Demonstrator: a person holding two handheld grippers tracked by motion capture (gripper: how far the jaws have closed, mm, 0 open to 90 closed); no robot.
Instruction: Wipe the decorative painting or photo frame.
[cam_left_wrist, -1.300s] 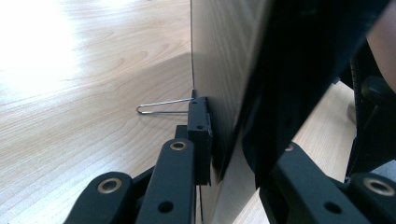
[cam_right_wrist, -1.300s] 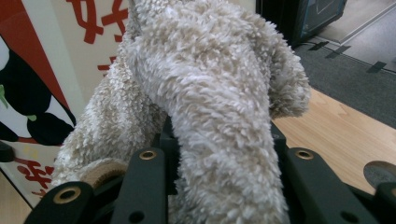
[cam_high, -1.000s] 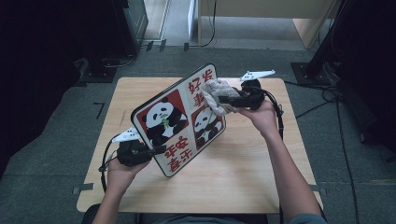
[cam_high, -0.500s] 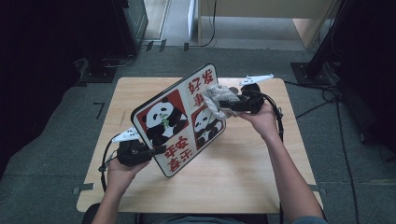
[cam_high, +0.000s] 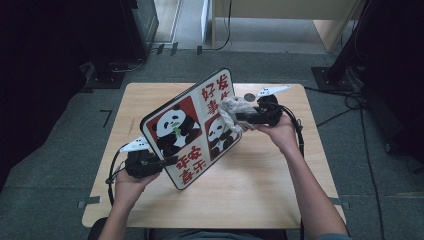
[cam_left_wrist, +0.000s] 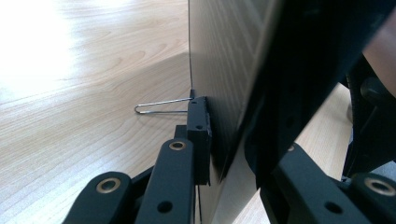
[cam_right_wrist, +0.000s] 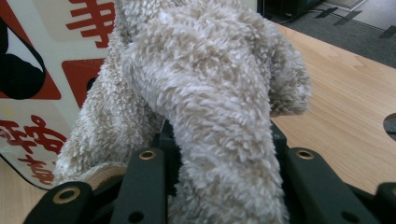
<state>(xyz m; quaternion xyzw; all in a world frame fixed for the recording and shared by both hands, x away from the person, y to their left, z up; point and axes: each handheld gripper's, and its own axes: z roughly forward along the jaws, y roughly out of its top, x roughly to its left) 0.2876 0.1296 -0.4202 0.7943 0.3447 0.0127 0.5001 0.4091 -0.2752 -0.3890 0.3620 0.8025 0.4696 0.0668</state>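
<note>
**Panda board held for wiping**

Right hand-held gripper (cam_high: 244, 117) is clamped on a fluffy cloth (cam_high: 233, 111), pressed against the panda board's (cam_high: 190, 130) upper right face. Left hand-held gripper (cam_high: 167, 161) is clamped on the board's lower edge, tilting it above the bench (cam_high: 260, 185) centre.

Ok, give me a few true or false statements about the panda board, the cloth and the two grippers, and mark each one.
1. The left gripper clamps the panda board at its edge. True.
2. The board lies flat on the table. False: it is held tilted up.
3. The right gripper holds a fluffy beige cloth. True.
4. The cloth is against the board's back. False: it is on the printed face.
5. The board shows cats. False: pandas and red characters.
</note>
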